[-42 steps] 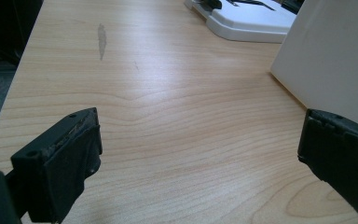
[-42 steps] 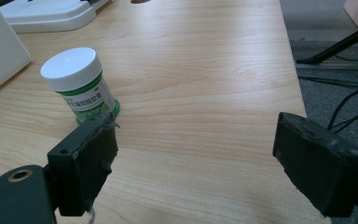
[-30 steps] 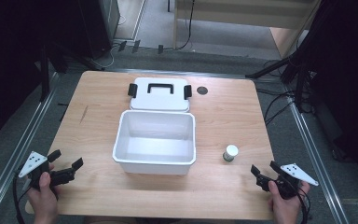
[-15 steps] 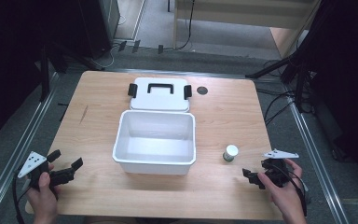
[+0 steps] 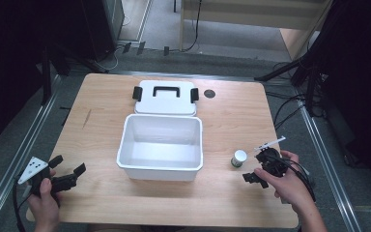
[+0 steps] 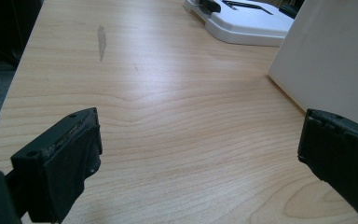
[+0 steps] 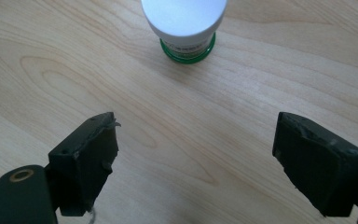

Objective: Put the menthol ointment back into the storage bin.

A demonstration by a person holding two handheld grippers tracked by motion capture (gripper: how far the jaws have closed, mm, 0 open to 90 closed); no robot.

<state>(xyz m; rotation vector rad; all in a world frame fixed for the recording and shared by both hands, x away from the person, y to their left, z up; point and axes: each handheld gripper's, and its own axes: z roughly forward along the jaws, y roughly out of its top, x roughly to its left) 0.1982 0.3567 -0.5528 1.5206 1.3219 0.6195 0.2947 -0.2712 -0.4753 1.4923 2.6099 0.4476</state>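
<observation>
Our right gripper (image 5: 249, 178), jaws spread and empty, sits just near-right of the small upright white-capped, green-based bottle (image 5: 240, 158); our left gripper (image 5: 69, 173), also open, rests well apart.

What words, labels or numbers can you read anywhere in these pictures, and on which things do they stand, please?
Small bottle: a line of print runs round the green band below its white cap, too small and blurred to read.
White box, its lid and the table: no text or sign to be seen.
</observation>
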